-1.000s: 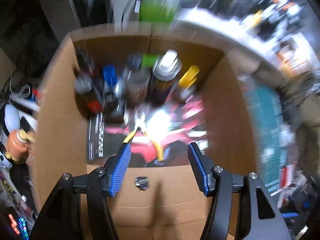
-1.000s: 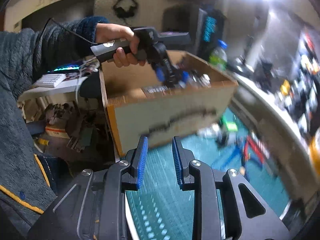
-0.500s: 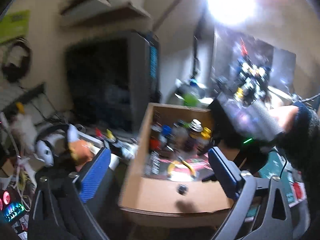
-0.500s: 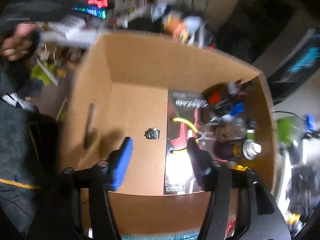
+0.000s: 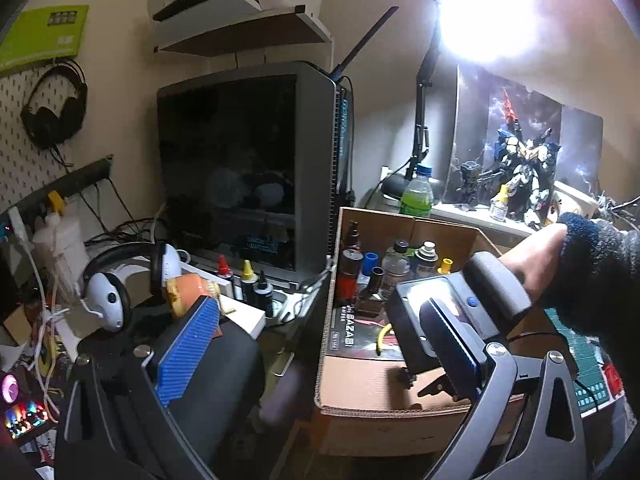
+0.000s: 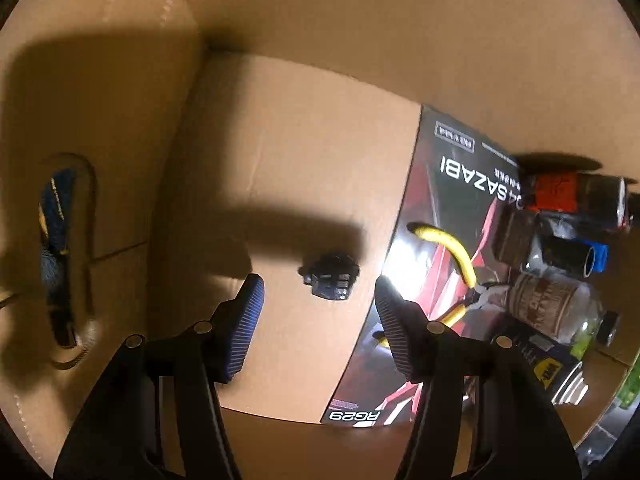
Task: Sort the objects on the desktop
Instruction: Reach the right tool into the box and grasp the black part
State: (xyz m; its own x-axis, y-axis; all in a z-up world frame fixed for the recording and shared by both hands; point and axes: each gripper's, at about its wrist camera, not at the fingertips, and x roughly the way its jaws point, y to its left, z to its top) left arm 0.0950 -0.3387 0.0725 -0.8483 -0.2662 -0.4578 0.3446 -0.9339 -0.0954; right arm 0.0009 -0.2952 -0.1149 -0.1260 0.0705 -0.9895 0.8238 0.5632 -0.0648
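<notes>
Left view faces the cardboard box (image 5: pixel 360 396) sidelong; right looks down inside.

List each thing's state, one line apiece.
cardboard box: open-topped, partly filled.
small black part: loose on the box floor, untouched.
model kit box: lying flat.
yellow-handled nippers: lying on the kit box.
right gripper: open, empty, above the part.
left gripper: open wide, empty.

A bright lamp (image 5: pixel 486 12) glares from a black arm against the cream wall (image 5: pixel 380 92). A wooden shelf (image 5: pixel 244 32) hangs above a dark monitor (image 5: pixel 240 172); headphones (image 5: pixel 54 108) hang on a white pegboard (image 5: pixel 20 160) at left
</notes>
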